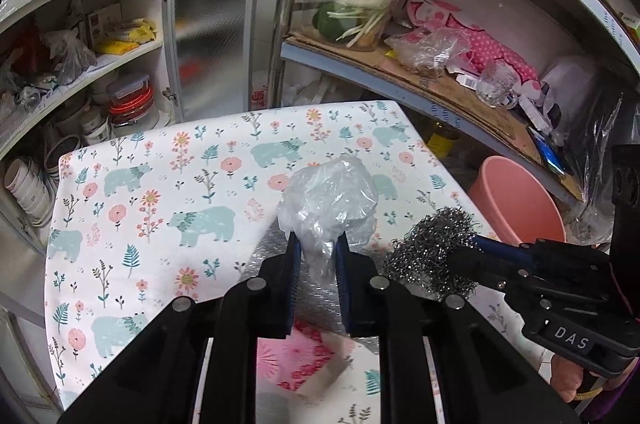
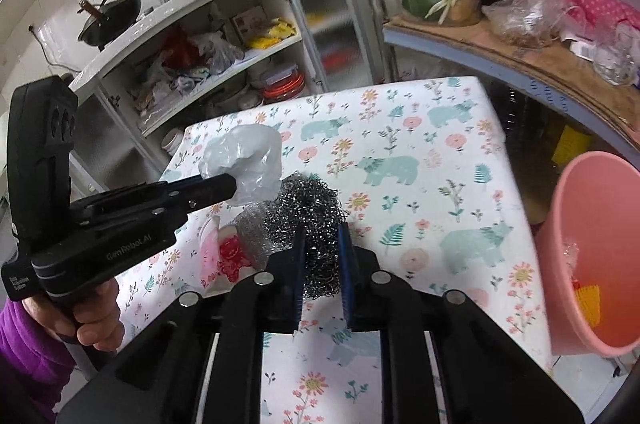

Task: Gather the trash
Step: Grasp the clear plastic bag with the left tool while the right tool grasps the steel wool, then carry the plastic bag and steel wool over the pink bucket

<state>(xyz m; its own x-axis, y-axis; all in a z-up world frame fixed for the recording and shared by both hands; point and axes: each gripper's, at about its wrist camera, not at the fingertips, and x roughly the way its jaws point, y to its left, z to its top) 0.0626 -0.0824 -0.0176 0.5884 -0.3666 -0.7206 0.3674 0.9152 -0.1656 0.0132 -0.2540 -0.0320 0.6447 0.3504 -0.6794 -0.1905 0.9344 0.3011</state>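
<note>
Plastic wad point(image 1: 328, 199) is pinched in the left gripper point(image 1: 318, 256), steel wool point(image 2: 308, 220) is clamped by the right gripper point(image 2: 322, 260), both held above the bear-print tablecloth point(image 2: 420, 151); pink bin point(image 2: 592, 256) off its right edge.

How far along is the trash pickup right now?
Done: some scraps already lie in the pink bin. In hand: the left gripper is shut on a plastic bag, the right gripper on a steel scourer, both still over the table. Left: binning both, then the pink-red wrapper.
</note>
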